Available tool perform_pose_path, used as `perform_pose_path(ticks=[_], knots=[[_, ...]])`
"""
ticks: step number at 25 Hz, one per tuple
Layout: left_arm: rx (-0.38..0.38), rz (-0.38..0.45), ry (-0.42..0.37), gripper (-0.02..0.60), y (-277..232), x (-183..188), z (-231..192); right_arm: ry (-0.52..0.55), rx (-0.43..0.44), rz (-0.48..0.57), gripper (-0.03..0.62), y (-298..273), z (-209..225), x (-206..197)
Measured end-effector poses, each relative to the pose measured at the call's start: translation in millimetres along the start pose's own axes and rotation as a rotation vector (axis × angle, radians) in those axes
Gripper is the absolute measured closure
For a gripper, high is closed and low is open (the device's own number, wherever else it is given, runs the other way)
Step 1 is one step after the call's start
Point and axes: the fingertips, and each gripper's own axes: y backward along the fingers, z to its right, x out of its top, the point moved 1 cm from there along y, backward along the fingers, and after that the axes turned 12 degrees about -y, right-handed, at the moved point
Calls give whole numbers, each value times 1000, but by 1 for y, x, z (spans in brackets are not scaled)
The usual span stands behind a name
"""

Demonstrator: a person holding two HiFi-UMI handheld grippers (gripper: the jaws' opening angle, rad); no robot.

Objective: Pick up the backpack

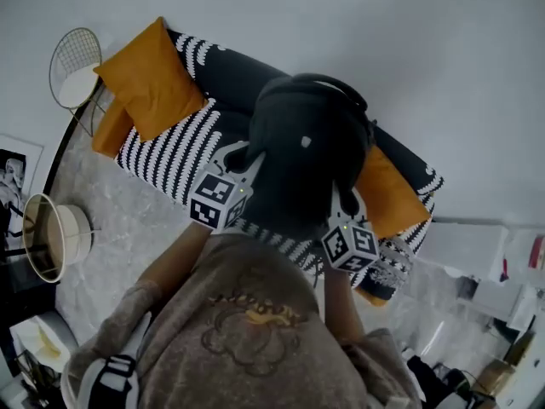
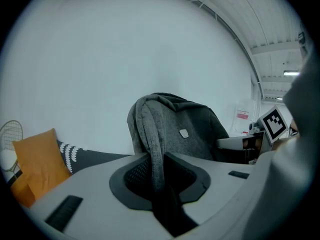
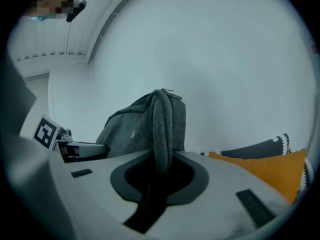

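A dark grey backpack (image 1: 302, 152) hangs in the air above the sofa (image 1: 204, 83), held up between both grippers. My left gripper (image 1: 243, 173) is shut on its left shoulder strap (image 2: 152, 149), which runs down between the jaws. My right gripper (image 1: 341, 207) is shut on the right shoulder strap (image 3: 162, 134) in the same way. From the left gripper view the backpack (image 2: 187, 131) shows a small pale tag on its front. The right gripper view has the backpack (image 3: 135, 129) against the white wall.
The dark sofa has a black-and-white striped throw (image 1: 170, 156) and orange cushions (image 1: 153, 79) (image 1: 383, 194). A round wire side table (image 1: 75, 66) stands at the left end, a lamp shade (image 1: 51, 237) on the marble floor, and white furniture (image 1: 473, 258) at the right.
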Motion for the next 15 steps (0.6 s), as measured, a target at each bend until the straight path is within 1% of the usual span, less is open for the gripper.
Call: perform_pose_path(ticks=[5,8,11,15], knots=[[40,7,0,508,28,8,9,0,49,6,542,17,-15,3],[57,15,-15,508,48,11,12,8,82,13,542,29,-27,2],[51,21,-31,508,72,11,17,-14,87,31,542,45,-40,-7],[27,27,-46,508,105,1,24,-19,72,44,542,73,-59,-27]])
